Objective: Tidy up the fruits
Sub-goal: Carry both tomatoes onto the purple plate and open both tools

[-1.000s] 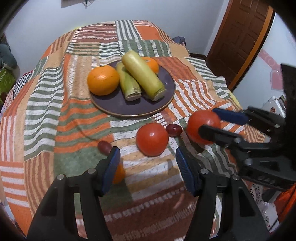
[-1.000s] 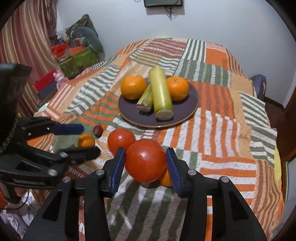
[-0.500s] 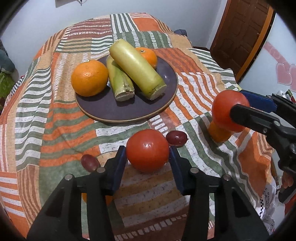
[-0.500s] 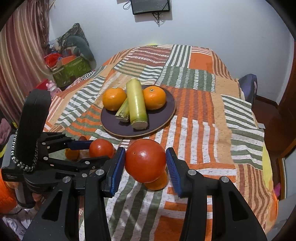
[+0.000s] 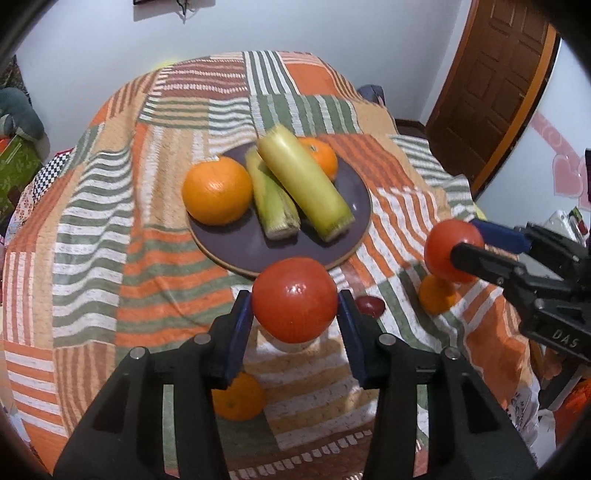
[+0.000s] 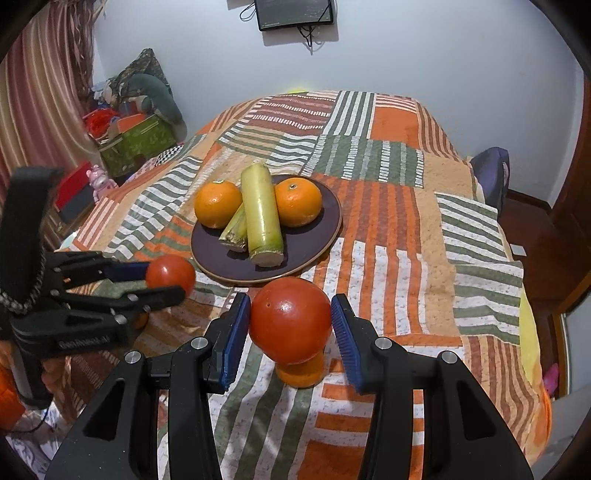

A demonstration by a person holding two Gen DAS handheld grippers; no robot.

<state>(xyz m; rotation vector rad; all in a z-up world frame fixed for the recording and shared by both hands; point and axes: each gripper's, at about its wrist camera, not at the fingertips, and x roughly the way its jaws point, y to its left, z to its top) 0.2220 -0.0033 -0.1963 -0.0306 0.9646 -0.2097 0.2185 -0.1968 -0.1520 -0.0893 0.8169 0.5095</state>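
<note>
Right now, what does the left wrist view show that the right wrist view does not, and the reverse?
Only the left wrist view shows the wooden door, the dark red fruit on the quilt and the small orange under the left gripper.

Only the right wrist view shows the striped curtain, the wall screen and the green box.

Both show the dark plate with two oranges and two pale green stalks, and each gripper, the right gripper included, shut on a red tomato.

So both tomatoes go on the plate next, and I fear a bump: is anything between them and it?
Nothing visible. Each tomato is held up near the plate's front rim, where bare space remains.
</note>
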